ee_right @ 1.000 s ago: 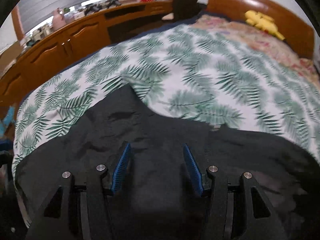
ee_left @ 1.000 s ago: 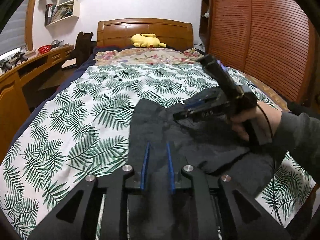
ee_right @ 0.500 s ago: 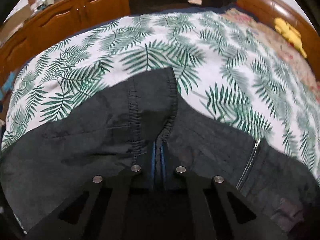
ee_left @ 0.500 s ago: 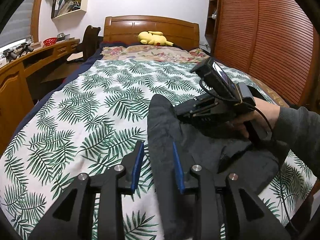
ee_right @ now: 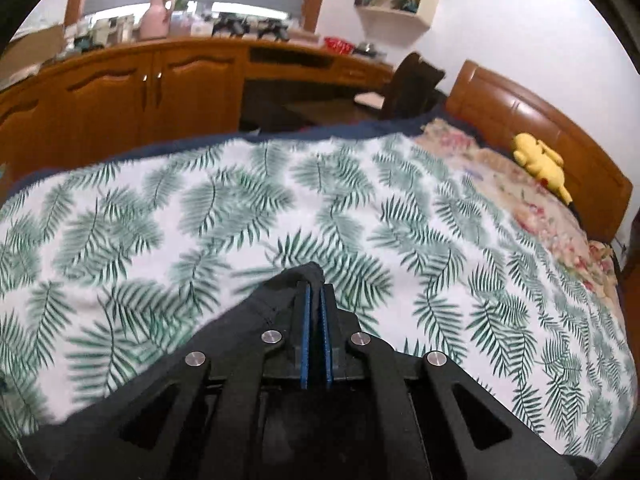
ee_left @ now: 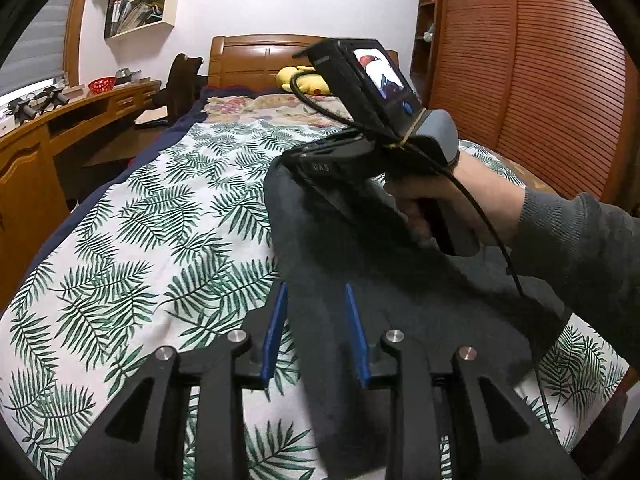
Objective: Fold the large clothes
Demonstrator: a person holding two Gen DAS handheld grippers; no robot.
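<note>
Left wrist view: bedroom, bed with palm-leaf bedspread (ee_left: 132, 248) under both tools.
Left gripper (ee_left: 316, 328): low in frame, blue pads (ee_left: 274, 336) set moderately apart, not closed.
Left gripper contents: a strip of the dark garment (ee_left: 400, 292) runs between the pads; contact with either pad cannot be told.
Dark garment, position: right half of the bed near the foot, one end lifted off the bedspread, the rest draped down toward the near edge.
Right gripper, seen from the left (ee_left: 296, 160): raised above the bed, gripped in the right hand (ee_left: 448, 200), garment corner hanging from its front end.
Attached device: black unit with lit screen (ee_left: 380, 76) strapped on top of the right tool, cable trailing past the wrist.
Right wrist view: right gripper (ee_right: 315, 304) with jaws drawn nearly together, only a thin slit between the blue pads.
Right gripper contents: fold of dark garment (ee_right: 288, 280) pinched at the tips, cloth falling away to the lower left.
Headboard (ee_right: 532, 116): wooden, at the far end of the bed.
Yellow plush toy (ee_right: 540, 160): on the floral pillow area, just below the headboard.
Wooden desk and cabinets (ee_right: 160, 80): along the wall beside the bed.
Slatted wardrobe doors (ee_left: 540, 72): on the opposite side.
</note>
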